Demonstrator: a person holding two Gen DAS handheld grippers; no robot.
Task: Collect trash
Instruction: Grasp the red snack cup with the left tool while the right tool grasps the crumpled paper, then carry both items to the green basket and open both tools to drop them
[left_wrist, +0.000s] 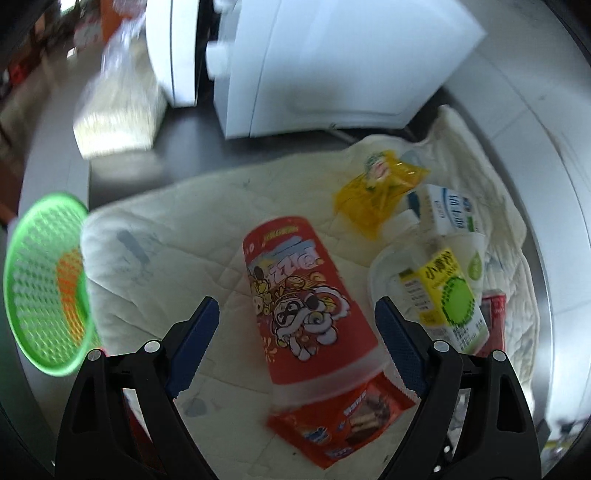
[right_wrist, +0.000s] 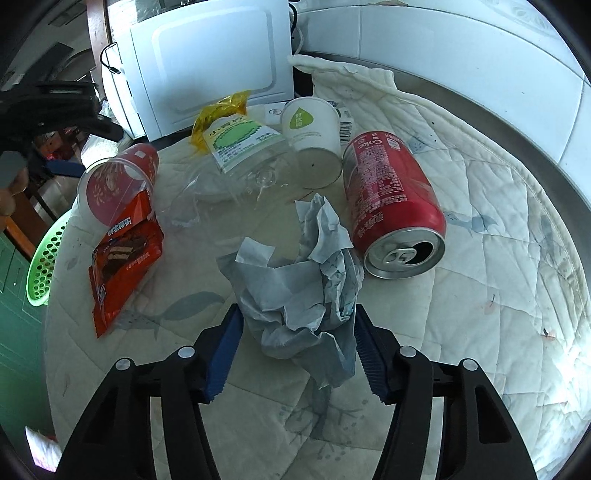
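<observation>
My right gripper (right_wrist: 297, 310) is shut on a crumpled grey-blue tissue (right_wrist: 295, 280) that fills the gap between its blue pads on the quilted cloth (right_wrist: 480, 258). A red cola can (right_wrist: 391, 199) lies on its side just beyond, to the right. My left gripper (left_wrist: 295, 302) is open above a red printed snack cup (left_wrist: 306, 295) lying on its side; the cup sits between the fingers without touching them. An orange wafer wrapper (left_wrist: 343, 424) lies at the cup's mouth. The green basket (left_wrist: 44, 288) is off the cloth's left edge.
A clear bottle with a yellow-green label (right_wrist: 240, 144), a white paper cup (right_wrist: 314, 129), a yellow packet (left_wrist: 380, 184) and a small carton (left_wrist: 450, 210) crowd the back of the cloth. A white appliance (right_wrist: 207, 62) stands behind them. A curved metal rim runs along the right.
</observation>
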